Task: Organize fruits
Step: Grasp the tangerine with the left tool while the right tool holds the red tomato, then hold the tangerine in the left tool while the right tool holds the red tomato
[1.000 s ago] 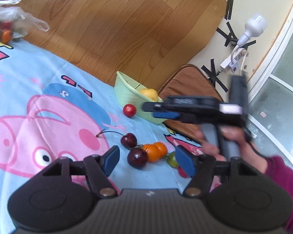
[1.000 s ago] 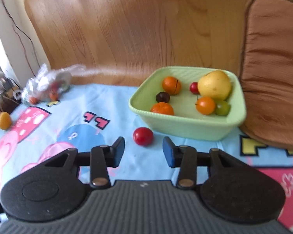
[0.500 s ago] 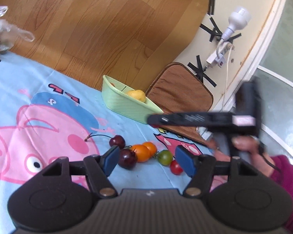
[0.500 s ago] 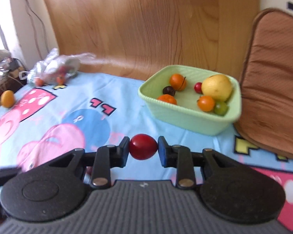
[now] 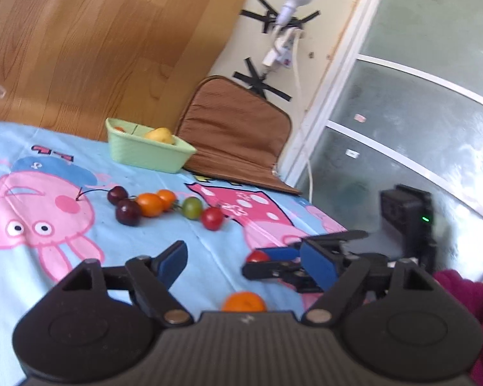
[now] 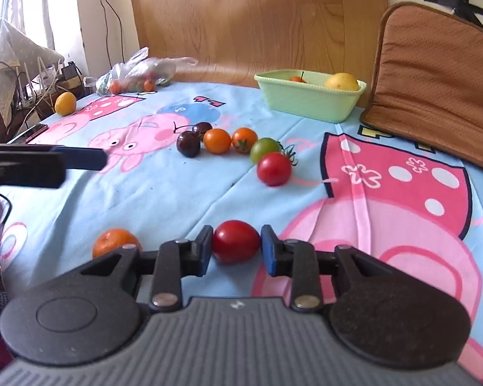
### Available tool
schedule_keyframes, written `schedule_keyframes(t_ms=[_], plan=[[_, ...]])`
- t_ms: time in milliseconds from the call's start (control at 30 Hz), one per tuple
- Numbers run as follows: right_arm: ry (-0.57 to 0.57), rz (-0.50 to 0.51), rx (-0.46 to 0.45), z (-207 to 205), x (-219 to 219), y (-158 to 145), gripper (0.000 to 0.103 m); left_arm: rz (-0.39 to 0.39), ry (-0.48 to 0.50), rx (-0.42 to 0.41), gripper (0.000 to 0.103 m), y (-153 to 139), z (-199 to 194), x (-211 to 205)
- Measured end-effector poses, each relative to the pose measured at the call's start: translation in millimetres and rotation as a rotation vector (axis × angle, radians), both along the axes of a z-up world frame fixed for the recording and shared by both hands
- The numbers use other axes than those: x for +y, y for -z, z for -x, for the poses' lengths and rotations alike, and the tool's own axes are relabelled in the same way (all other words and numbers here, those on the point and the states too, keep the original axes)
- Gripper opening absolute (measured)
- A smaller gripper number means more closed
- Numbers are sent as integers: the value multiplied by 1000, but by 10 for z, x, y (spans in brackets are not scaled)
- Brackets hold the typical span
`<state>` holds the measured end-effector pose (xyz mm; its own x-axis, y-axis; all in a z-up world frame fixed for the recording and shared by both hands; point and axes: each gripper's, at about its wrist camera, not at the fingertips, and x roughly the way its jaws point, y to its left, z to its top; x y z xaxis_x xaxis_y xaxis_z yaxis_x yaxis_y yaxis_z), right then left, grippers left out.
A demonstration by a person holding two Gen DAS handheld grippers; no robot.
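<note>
Carried away from the green basket since a second ago, a smooth, glossy red tomato [image 6: 236, 241] is now pinched between the blue pads of the right gripper [image 6: 236, 247], low over the printed cloth [image 6: 164, 193].

From the left wrist view, the left gripper [image 5: 246, 262] is seen spread wide with nothing between its blue-tipped black fingers. Beyond them, the right gripper [image 5: 267, 262] is seen side-on with the tomato [image 5: 257, 256] in its tip. A round orange fruit [image 5: 244, 302] lies on the cloth just beside it. Farther off, a loose row of fruit is laid out: two dark cherries [image 5: 128, 212], two orange tomatoes [image 5: 149, 205], a green one [image 5: 192, 207] and a red one [image 5: 212, 218].

From the right wrist view, the ribbed pale green plastic basket [image 6: 309, 99] is seen near the far edge, already holding a yellow fruit [image 6: 342, 81]. A padded brown cushion [image 6: 434, 74] is propped just beside it against a wood-grain panel [image 6: 257, 19]. A crumpled clear bag of fruit [image 6: 138, 75] and a lone yellow fruit [image 6: 65, 103] are set at the far left.
</note>
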<state>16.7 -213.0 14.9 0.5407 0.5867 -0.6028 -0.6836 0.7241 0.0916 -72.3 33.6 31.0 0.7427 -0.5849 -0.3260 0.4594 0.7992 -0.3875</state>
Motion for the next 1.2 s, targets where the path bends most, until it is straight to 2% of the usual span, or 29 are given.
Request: schedule_keyframes(t_ms=[33,133,333,500,600,700,867,933,1067,1200], plan=[[-4,-13,-7,29,-18,0,49,-17,9,0,84,2,65,-54],[-4,-37,-28,105,-34,16,55,-88,10,21,84,78,159,-219],[7,-29,-67,231,-94,61,55,-159,-6,94,80,251,41,-384],[39,-38,-71,187,-140,61,55,-183,-30,131,50,284,-60,-393],[29,-41,-77,192,-115,67,55,-171,-48,138,39,266,-84,-336],[14,-26,-75,206,-51,86,33,-195,-92,118,38,218,-100,-301],[26,-78,-85,189,23,3,33,-198,-166,99,38,109,-248,-175],[37,-72,-96,169,85,1,33,-219,-187,87,38,82,-318,-177],[43,-50,-62,108,159,100,34,-292,-236,88,39,120,-431,-239],[45,-60,-58,119,134,91,35,-312,-264,94,50,178,-455,-256]])
